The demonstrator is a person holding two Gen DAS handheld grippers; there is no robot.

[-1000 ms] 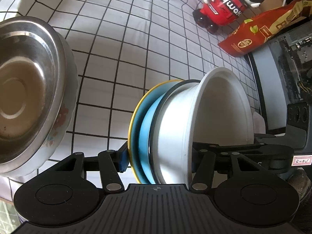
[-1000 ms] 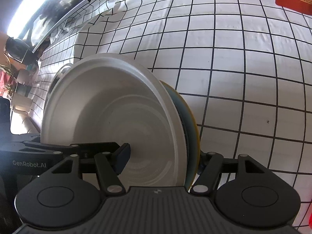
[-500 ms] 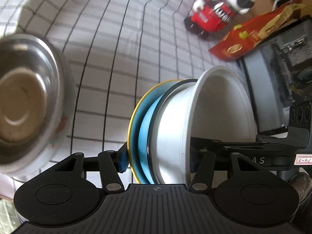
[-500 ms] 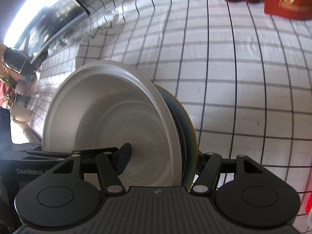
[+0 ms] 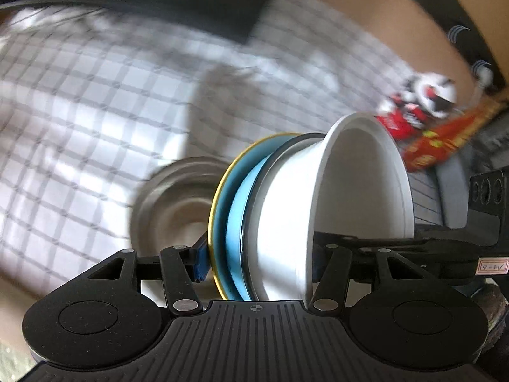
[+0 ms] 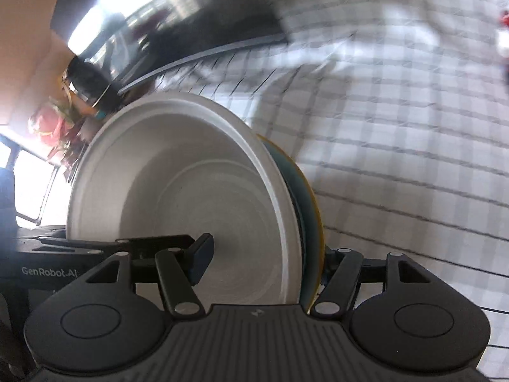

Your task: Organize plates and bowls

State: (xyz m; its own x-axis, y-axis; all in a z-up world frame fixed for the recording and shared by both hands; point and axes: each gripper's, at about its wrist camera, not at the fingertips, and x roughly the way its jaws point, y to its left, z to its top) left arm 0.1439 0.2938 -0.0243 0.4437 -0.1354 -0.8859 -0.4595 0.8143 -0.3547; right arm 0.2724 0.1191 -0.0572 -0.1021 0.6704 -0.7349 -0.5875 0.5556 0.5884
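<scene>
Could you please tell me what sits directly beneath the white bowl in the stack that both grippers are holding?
Under the white bowl a dark-rimmed dish shows only its edge, then a blue plate with a yellow rim. Their faces are covered.

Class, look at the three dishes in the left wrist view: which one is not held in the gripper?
The steel bowl. It lies alone on the checked cloth, while the white bowl and the yellow-rimmed blue plate are clamped together in the left gripper.

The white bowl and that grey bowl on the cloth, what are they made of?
White bowl: matte and even, with no sharp glints, so probably plastic or melamine, maybe ceramic. Grey bowl: silvery with soft reflections, so it looks like stainless steel, though the picture is blurred.
</scene>
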